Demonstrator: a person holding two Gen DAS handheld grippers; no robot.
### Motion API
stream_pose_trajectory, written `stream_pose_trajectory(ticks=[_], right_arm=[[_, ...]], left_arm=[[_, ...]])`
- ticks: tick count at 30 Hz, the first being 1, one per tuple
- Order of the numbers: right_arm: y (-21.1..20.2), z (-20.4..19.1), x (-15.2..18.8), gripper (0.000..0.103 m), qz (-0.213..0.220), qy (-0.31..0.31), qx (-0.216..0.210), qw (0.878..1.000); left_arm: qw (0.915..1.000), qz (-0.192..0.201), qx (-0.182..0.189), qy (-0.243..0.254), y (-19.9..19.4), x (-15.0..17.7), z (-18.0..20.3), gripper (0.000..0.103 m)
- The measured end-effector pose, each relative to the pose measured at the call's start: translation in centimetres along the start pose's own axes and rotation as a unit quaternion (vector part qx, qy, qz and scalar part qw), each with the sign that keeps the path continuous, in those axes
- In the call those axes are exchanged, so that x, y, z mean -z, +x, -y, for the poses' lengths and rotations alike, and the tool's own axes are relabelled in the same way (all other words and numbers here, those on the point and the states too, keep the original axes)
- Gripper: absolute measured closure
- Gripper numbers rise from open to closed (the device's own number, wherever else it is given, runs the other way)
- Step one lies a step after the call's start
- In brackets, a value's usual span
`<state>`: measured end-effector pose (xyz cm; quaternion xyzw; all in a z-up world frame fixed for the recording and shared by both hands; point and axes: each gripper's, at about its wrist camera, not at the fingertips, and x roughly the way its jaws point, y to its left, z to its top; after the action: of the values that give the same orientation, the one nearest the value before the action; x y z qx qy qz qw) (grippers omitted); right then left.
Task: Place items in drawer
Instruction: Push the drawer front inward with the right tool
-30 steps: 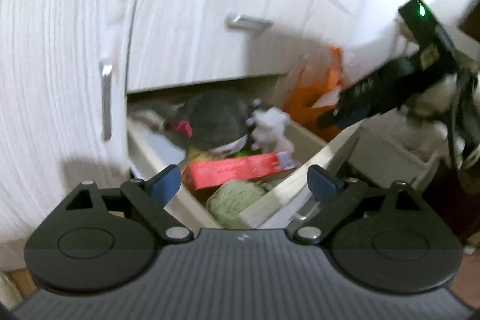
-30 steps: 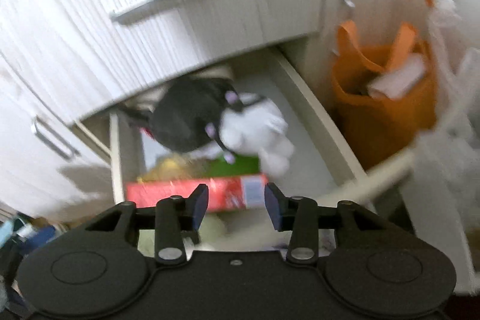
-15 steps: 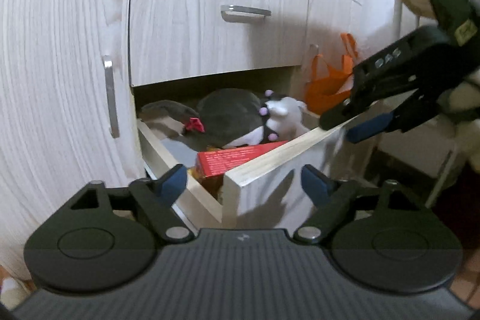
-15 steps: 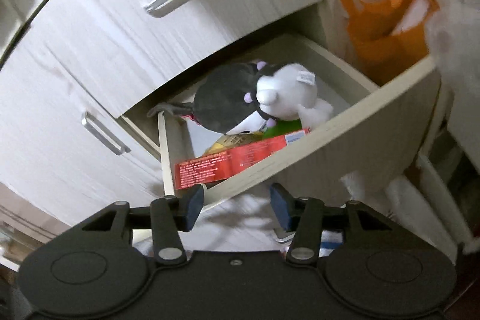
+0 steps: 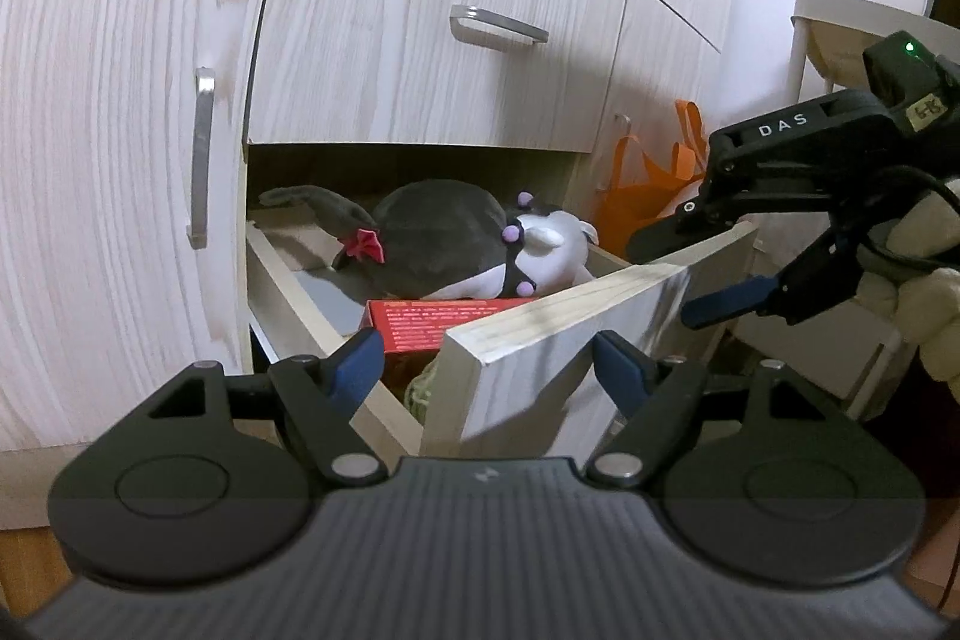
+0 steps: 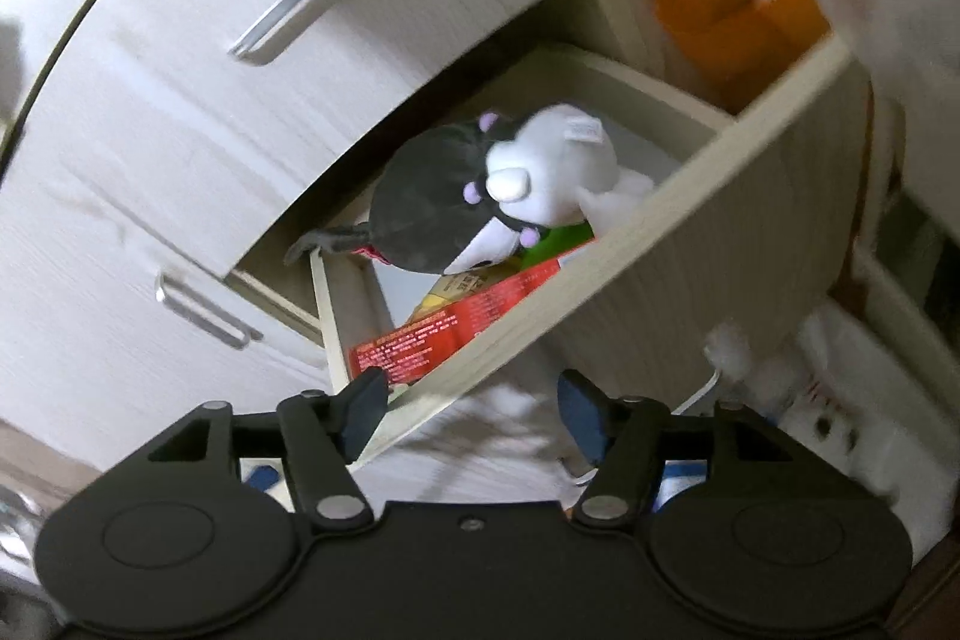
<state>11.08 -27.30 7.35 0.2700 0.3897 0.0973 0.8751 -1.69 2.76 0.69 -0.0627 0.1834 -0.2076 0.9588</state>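
The bottom drawer [image 5: 570, 334] stands pulled out of the white wood-grain cabinet. Inside lie a grey and white plush toy [image 5: 444, 238], a red box [image 5: 432, 325] and a green yarn ball [image 5: 420, 391]. My left gripper [image 5: 489, 361] is open and empty, just in front of the drawer's left front corner. My right gripper [image 5: 663, 283], held by a gloved hand, is open with its fingers above and below the drawer front's right top corner. In the right wrist view the right gripper [image 6: 471, 400] hangs open before the drawer front [image 6: 660, 244], with the plush toy [image 6: 480, 196] and red box [image 6: 444, 334] behind it.
An orange bag [image 5: 654, 184] hangs right of the drawer, also seen as orange bag [image 6: 738, 16]. A closed drawer with a metal handle [image 5: 498, 25] sits above. A cabinet door handle [image 5: 201, 154] is at left. A white rack [image 5: 840, 16] stands at far right.
Both grippers have drawn back and down from over the drawer to its front panel. The right gripper's fingers have spread wider. The items in the drawer lie as before.
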Motion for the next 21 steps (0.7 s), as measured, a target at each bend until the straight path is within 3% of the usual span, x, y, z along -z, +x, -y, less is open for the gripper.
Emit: stream_pose_trajectory(ticks=[12, 18, 21], right_arm=[[-0.3, -0.4, 0.4, 0.033, 0.01, -0.012, -0.005, 1.0], [-0.1, -0.4, 1.0, 0.033, 0.03, -0.042, -0.034, 0.998], [0.1, -0.8, 0.9, 0.032, 0.031, -0.046, -0.039, 0.998]], left_arm=[[0.9999, 0.007, -0.014, 0.004, 0.4, -0.1, 0.6, 0.024], [0.9992, 0.016, -0.036, 0.001, 0.7, -0.5, 0.1, 0.024], [0.9995, 0.013, -0.028, -0.009, 0.9, -0.8, -0.5, 0.024]])
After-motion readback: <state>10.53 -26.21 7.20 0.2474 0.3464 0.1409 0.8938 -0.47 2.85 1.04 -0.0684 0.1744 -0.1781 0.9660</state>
